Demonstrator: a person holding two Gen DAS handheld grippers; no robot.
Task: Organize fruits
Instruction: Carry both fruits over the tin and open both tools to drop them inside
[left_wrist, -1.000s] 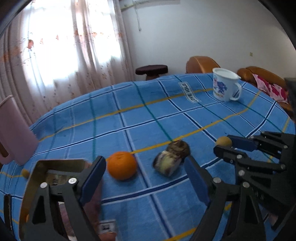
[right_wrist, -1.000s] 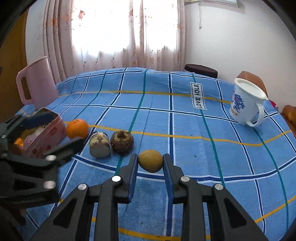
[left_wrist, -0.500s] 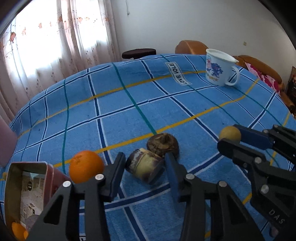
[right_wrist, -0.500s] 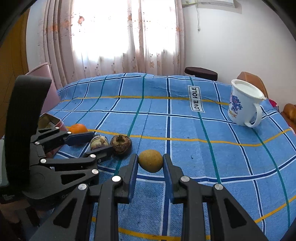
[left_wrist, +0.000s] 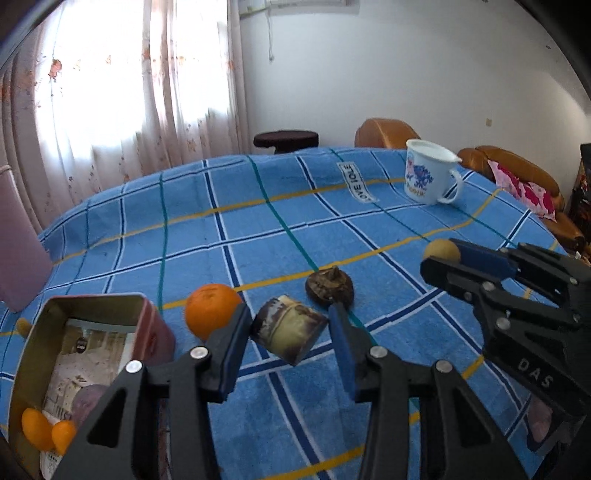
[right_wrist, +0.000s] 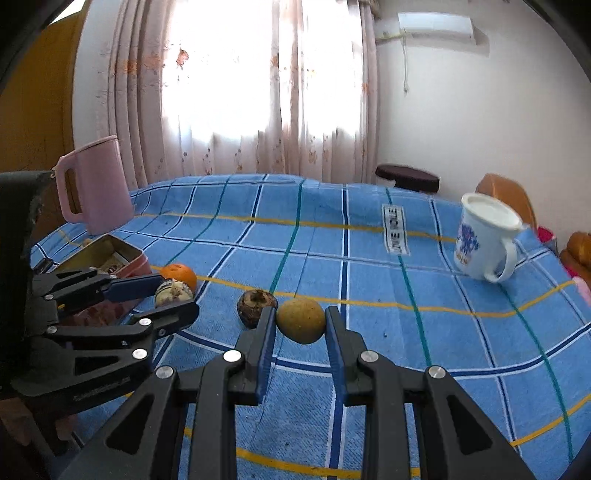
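My left gripper (left_wrist: 286, 332) is shut on a cut brown-and-cream taro piece (left_wrist: 290, 334) and holds it above the blue checked cloth (left_wrist: 258, 229). My right gripper (right_wrist: 300, 325) is shut on a tan round fruit (right_wrist: 301, 320), also lifted; the fruit shows in the left wrist view (left_wrist: 441, 250). An orange (left_wrist: 212, 310) and a dark brown round taro (left_wrist: 329, 285) lie on the cloth. An open red tin (left_wrist: 85, 354) at the left holds small orange fruits (left_wrist: 44, 432) and a purple item.
A white mug (left_wrist: 428, 176) stands at the far right of the table. A pink jug (right_wrist: 96, 189) stands at the far left. A dark stool (left_wrist: 285, 140) and orange sofa (left_wrist: 509, 166) lie beyond the table.
Both grippers rose off the cloth with their pieces. My left gripper closed in on the cut taro piece and lifted it; my right gripper lifted the tan fruit.
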